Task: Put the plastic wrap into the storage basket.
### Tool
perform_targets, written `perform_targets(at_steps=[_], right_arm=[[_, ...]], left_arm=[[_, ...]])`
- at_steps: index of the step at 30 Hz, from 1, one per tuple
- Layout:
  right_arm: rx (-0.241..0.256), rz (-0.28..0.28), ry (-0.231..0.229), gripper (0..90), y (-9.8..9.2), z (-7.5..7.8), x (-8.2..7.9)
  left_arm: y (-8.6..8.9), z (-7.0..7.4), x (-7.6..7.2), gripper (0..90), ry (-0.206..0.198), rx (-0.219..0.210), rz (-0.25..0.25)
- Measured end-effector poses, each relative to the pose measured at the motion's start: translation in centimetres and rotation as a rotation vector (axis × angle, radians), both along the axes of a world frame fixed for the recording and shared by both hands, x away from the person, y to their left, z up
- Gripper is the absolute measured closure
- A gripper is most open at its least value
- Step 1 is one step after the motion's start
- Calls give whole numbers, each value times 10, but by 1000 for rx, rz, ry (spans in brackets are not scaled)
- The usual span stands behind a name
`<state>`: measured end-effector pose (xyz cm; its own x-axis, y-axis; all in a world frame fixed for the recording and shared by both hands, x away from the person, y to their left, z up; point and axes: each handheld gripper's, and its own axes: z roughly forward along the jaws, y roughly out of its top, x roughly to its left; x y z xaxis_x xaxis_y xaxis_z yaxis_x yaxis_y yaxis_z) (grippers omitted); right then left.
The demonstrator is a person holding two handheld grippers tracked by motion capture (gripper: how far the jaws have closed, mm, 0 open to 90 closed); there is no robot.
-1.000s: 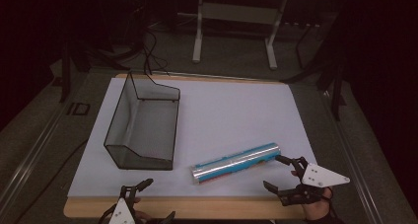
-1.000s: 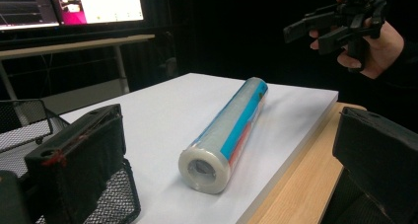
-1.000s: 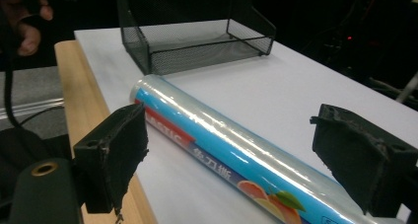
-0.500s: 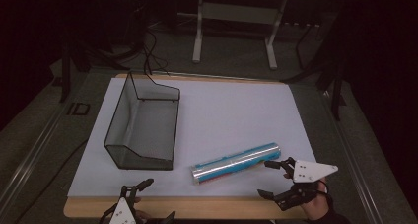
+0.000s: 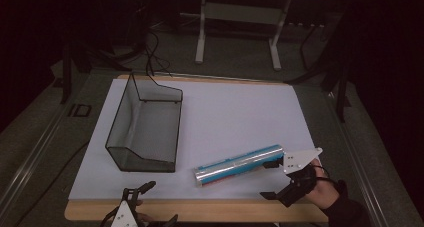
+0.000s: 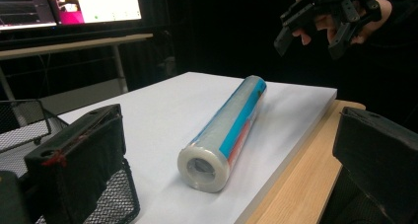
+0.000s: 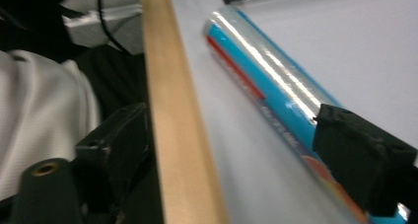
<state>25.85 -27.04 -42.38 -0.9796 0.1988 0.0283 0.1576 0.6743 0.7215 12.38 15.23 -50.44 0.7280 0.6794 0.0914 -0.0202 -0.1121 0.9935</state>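
Observation:
A roll (image 5: 239,164) wrapped in clear film, blue with some red, lies on the white table top (image 5: 235,117) near the front edge. My right gripper (image 5: 269,179) stands open at the roll's right end, one jaw by the roll and the other over the wooden edge. In the right gripper view the roll (image 7: 266,71) runs past the right jaw, and nothing is gripped by my right gripper (image 7: 231,130). My left gripper (image 5: 160,202) is open at the front edge, left of the roll. Its own view looks at the roll's open end (image 6: 204,167).
A black wire-mesh basket (image 5: 145,124) stands empty on the left half of the table; its corner (image 6: 24,125) shows beside the left jaw. The wooden table edge (image 7: 172,110) runs between the right jaws. A metal frame (image 5: 235,17) stands on the floor behind.
My right gripper has moved left along the front edge and closed in on the roll's right end. The left gripper and the roll have stayed put.

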Motion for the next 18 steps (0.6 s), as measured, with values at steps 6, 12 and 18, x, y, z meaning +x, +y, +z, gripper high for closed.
perform_targets(at_steps=[6,12,18], right_arm=[[-165,80,-24,148,14,0,3],[-278,135,22,194,27,-6,8],[-442,113,77,130,41,-5,11]], left_arm=[[-1,0,0,2,5,-1,-10],[0,0,1,1,6,-2,-14],[-1,0,1,1,10,-2,-24]])
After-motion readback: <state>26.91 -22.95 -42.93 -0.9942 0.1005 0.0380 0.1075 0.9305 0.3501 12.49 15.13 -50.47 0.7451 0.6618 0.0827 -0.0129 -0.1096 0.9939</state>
